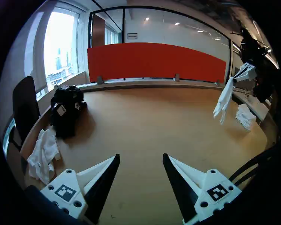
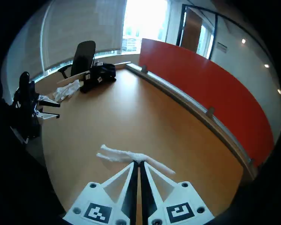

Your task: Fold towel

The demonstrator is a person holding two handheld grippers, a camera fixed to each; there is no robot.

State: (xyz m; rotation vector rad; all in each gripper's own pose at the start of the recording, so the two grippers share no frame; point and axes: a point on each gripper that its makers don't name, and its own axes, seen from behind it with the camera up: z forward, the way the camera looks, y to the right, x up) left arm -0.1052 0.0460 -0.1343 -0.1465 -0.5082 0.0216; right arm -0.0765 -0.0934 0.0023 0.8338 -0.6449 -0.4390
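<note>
- In the left gripper view, a crumpled white cloth point(image 1: 43, 155) lies at the table's point(image 1: 148, 120) edge at 8 o'clock. A black bag point(image 1: 67, 108) sits just beyond it at 9 o'clock.
- Your left gripper point(image 1: 141, 155) is at 6 o'clock over bare wood, fingers spread wide with nothing between them.
- At 3 o'clock your right gripper point(image 1: 235, 79) holds the towel point(image 1: 223, 101), which hangs limp from it. A stack of folded towels point(image 1: 246, 117) lies near it.
- In the right gripper view, your right gripper's fingers are pinched together on the towel at 6 o'clock.
</note>
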